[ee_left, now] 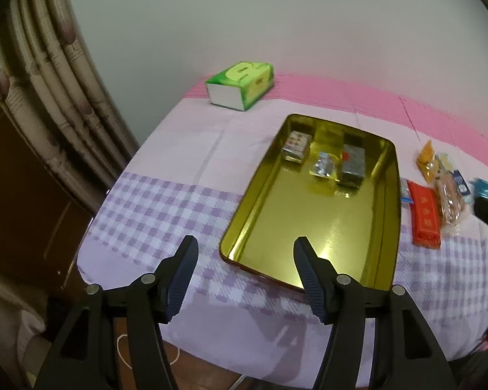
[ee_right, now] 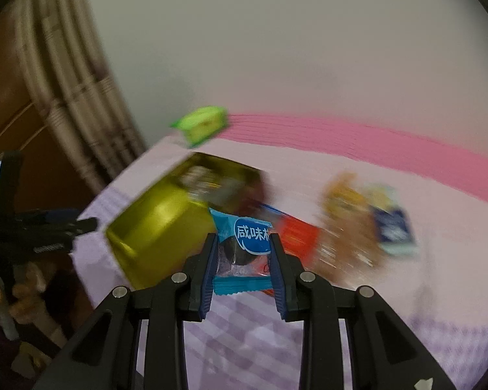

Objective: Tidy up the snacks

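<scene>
right tongs point(ee_right: 242, 250): clenched on a blue packet point(ee_right: 244, 234), pinched near its lower end, with the top sticking up past the tips. It's off the counter point(ee_left: 166, 201), roughly between the tray and the loose pile.

left tongs point(ee_left: 245, 253): released, nothing in them, hanging over the near left corner of the tray.

tray point(ee_left: 322, 227): gold, shiny, shallow rim. Three snacks point(ee_left: 325, 162) already sit in a row at the far end; the near half is bare.

loose pile: a red bar point(ee_left: 424, 216) just right of the tray, then a clear cookie pack point(ee_left: 450, 201) and an orange packet point(ee_left: 426, 157) further right and farther back.

slip risk: you've only got the crinkly wrapper by a narrow strip, so I'd guess a quick swing could let it slide out or twist in the grip.

blur: the right view is smeared, so you look to be moving fast. Can't tell how high the packet is above the rim; clip that edge and the tray probably skates on the cloth.

drop spot: let go too high and the packet may bounce on the slick metal, or land on the row instead of beside it.

left side: your free tongs hang close to the rim, so a bump there could shove the tray too.

tissue box point(ee_left: 240, 86): far left, well clear, no worry.
</scene>
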The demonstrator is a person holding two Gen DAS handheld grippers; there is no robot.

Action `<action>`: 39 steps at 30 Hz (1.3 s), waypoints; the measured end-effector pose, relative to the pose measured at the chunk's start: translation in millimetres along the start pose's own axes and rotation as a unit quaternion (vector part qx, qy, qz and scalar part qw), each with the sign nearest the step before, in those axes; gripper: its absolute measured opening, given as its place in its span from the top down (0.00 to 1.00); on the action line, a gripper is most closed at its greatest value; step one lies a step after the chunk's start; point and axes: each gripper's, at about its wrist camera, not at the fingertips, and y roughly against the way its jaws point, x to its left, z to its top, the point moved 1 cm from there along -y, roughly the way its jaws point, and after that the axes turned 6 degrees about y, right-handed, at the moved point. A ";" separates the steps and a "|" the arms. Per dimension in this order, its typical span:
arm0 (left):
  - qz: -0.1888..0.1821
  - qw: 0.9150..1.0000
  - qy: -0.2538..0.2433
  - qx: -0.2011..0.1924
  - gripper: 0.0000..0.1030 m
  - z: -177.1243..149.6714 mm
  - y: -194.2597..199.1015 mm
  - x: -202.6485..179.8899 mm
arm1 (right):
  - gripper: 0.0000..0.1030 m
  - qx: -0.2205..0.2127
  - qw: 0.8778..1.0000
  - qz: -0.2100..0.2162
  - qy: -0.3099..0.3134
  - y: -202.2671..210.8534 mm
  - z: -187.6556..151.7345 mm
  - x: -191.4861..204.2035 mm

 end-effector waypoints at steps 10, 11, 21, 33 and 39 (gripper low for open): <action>0.020 1.000 0.011 -0.008 0.40 6.1 -5.3 9.7 | 0.73 0.080 0.994 0.044 0.059 -114.0 45.5 62.0; 0.021 1.000 0.011 -0.010 0.39 6.5 -5.0 10.3 | 0.73 0.087 0.993 0.046 0.059 -123.1 46.5 65.7; 0.020 1.000 0.017 -0.002 0.39 7.9 -8.7 14.3 | 0.72 0.121 0.989 0.050 0.061 -181.1 56.9 87.1; 0.026 1.000 0.009 0.001 0.38 6.5 -10.9 10.7 | 0.60 0.050 0.996 0.068 0.003 -140.8 59.4 72.3; 0.029 1.000 0.001 -0.002 0.37 3.9 -8.7 6.2 | 0.59 0.049 0.998 0.017 -0.045 -81.9 6.2 12.5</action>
